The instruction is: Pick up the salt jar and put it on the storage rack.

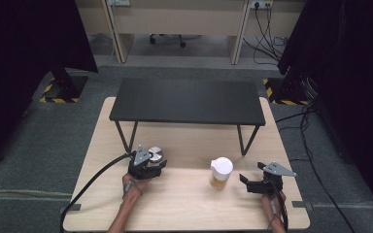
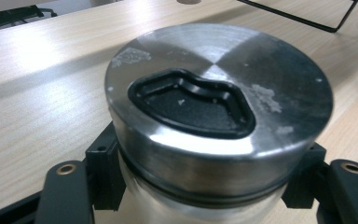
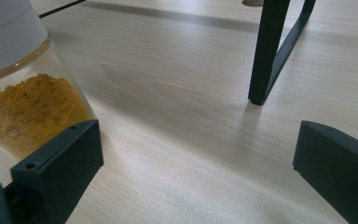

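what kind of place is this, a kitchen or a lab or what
Most likely a lab or office set up for recording, not a kitchen. A small wooden table stands on grey carpet, desks with wall sockets and trailing cables line the back, and hazard-striped stand bases flank the table.

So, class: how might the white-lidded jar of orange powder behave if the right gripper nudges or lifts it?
The jar stands taller than wide, so a high push may tip it. Its clear wall looks smooth, perhaps slippery. It is only partly filled, so probably light.
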{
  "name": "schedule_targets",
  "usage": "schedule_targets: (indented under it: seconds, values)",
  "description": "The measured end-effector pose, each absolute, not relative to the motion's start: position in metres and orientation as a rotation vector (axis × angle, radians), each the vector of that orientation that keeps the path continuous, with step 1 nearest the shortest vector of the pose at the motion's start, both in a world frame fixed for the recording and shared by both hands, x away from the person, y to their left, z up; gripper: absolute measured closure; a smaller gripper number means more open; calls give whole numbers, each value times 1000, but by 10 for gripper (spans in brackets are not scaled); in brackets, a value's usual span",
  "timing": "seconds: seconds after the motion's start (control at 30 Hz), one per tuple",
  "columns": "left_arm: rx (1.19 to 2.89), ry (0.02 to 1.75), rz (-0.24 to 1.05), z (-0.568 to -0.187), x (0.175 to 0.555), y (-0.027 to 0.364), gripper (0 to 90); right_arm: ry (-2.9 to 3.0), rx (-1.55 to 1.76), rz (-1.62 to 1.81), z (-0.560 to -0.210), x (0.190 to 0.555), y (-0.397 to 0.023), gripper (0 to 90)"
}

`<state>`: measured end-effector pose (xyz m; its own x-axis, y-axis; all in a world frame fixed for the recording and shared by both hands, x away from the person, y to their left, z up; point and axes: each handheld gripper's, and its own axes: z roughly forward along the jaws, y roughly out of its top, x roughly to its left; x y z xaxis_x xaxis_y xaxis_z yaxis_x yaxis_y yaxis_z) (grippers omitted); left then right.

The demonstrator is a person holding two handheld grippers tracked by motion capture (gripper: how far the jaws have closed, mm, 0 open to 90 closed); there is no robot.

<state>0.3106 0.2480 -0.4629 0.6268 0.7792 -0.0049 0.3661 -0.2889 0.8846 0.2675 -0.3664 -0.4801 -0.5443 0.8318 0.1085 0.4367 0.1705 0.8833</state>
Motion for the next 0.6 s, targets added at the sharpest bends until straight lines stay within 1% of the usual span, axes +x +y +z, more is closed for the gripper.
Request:
schedule_targets:
  seconds: [0.23,0.33,0.6]
  values:
    - [1887,897,511,-456,308,254,312,2050,1201,1337,-480,268,-367,15]
    - [1872,888,469,-447,308,261,312,2051,1201,1337,-480,268,-367,15]
    - [1875,866,415,-424,307,270,312,2051,1200,1335,-480,267,-367,15]
